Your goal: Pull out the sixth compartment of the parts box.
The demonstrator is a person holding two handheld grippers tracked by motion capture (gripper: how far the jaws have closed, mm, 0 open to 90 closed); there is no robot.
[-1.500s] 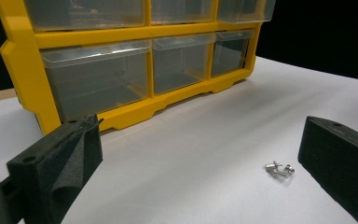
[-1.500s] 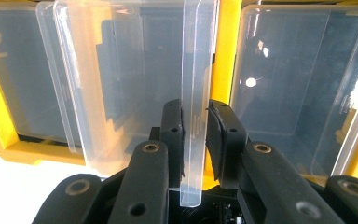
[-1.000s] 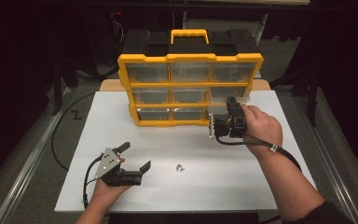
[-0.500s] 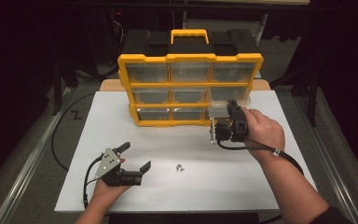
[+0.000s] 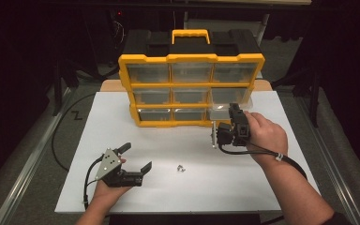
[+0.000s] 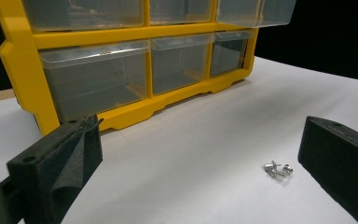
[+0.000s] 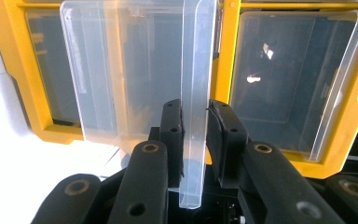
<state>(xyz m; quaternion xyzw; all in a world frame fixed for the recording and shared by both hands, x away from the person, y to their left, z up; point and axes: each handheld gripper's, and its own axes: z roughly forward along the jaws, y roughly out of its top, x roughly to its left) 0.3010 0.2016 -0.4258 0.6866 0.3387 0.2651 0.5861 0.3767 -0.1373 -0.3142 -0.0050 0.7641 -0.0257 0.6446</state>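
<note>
now right gripper (image 7: 195, 135) clamped on clear drawer (image 7: 135, 70) front lip; left gripper (image 5: 133, 159) agape.

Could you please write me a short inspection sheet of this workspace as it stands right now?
Surface: white table top, bare apart from the items below.
Job's things: yellow organizer with clear drawers stands upright at the back; its bottom-right clear drawer is pulled partway out; a small cluster of metal screws lies loose in front.
Clutter: nothing seen.
Grippers: right gripper is shut on the clear drawer's front lip; left gripper rests open on the sheet, jaws wide, left of the screws.
Cables: a black cable trails from the left gripper; another runs along the right wrist.
Surroundings: dark room, grey floor beside the table.
</note>
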